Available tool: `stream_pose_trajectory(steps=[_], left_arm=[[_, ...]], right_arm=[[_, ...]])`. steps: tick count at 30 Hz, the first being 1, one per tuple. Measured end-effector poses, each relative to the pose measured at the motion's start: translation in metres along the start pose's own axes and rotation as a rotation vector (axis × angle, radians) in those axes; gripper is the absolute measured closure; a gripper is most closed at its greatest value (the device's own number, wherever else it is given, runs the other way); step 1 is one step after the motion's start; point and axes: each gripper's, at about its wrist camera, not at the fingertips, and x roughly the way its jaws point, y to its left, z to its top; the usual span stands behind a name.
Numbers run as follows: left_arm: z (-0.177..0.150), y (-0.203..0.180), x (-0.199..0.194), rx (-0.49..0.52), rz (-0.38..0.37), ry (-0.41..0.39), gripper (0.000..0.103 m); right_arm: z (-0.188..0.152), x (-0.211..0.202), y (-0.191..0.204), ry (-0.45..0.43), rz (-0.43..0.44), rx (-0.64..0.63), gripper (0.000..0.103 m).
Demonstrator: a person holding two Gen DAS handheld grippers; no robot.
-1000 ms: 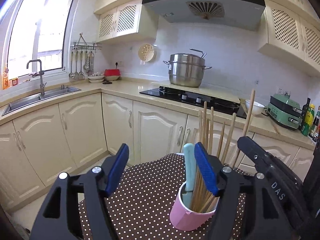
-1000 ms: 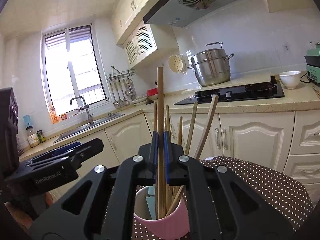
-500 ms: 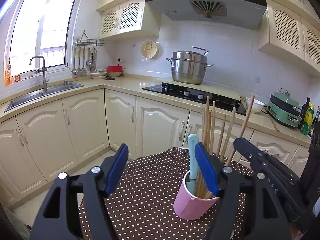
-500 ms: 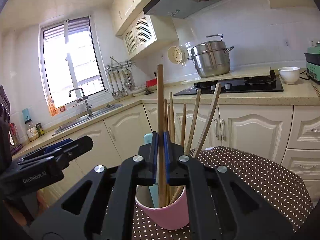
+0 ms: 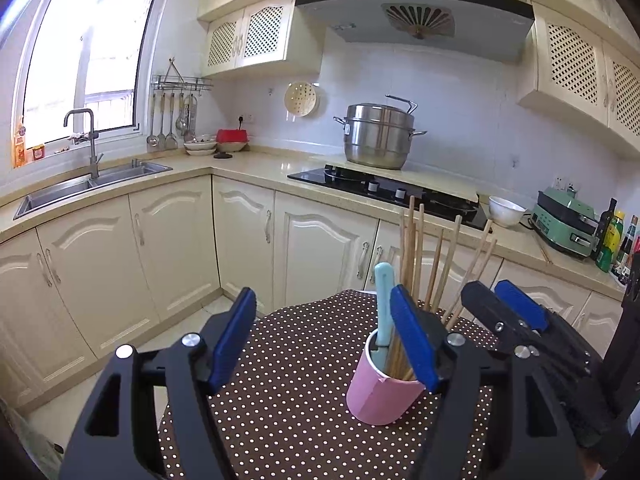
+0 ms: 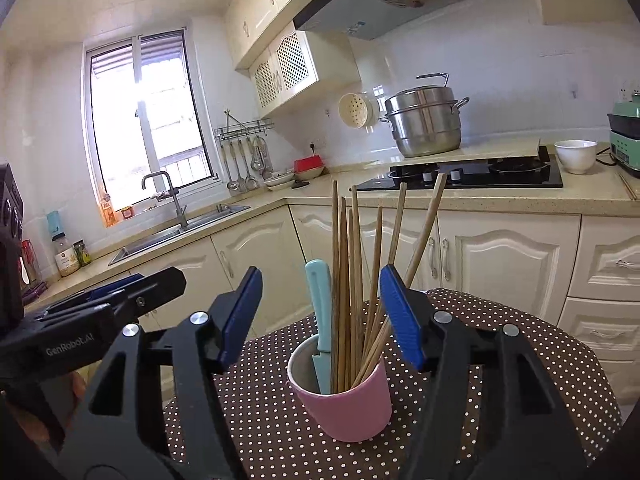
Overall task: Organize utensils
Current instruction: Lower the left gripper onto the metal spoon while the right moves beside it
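Both grippers (image 6: 320, 316) (image 5: 324, 336) spread; right has just released its chopstick (image 6: 335, 264) into cup (image 6: 348, 412); placement done.

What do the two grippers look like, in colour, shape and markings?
The left gripper and the right gripper look alike: black angular plastic frames, silver round screws, and flat, ribbed blue pads on the fingers. One body, seen from the right wrist, carries white lettering "GenRobot.AI". No cables or sleeves show.

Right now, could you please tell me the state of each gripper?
Left gripper: open, holding nothing.
Right gripper: open, holding nothing, its fingers either side of the chopsticks in the pink cup.
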Motion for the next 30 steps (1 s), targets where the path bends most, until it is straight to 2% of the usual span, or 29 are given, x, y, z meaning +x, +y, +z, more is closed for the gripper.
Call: stream_pose_trajectory(steps=[2,6,9,12,19,25,28,30], left_arm=[[-0.001,-0.003,-0.005,0.006,0.001,-0.003,0.028],[-0.005,-0.012,-0.014,0.02,-0.008,-0.002,0.028],[-0.011,-0.021,-0.017,0.034,-0.039,0.035,0.028],[-0.024,-0.031,-0.012,0.054,-0.102,0.126,0.028],[-0.084,-0.067,0.02,0.14,-0.199,0.436,0.028],[-0.129,-0.09,0.032,0.205,-0.277,0.606,0.029],[-0.153,-0.096,0.034,0.255,-0.313,0.676,0.045],[-0.167,-0.099,0.033,0.291,-0.318,0.713,0.046]], right_arm=[[0.0,-0.006,0.0,-0.001,-0.004,0.0,0.042],[-0.003,-0.02,-0.003,0.01,-0.015,0.004,0.04],[-0.007,-0.03,-0.008,0.035,-0.04,-0.008,0.037],[-0.017,-0.041,-0.018,0.082,-0.087,-0.024,0.035],[-0.057,-0.064,-0.062,0.251,-0.221,0.005,0.033],[-0.094,-0.08,-0.09,0.371,-0.254,0.073,0.032],[-0.106,-0.086,-0.097,0.407,-0.249,0.094,0.032],[-0.111,-0.088,-0.099,0.416,-0.244,0.103,0.032]])
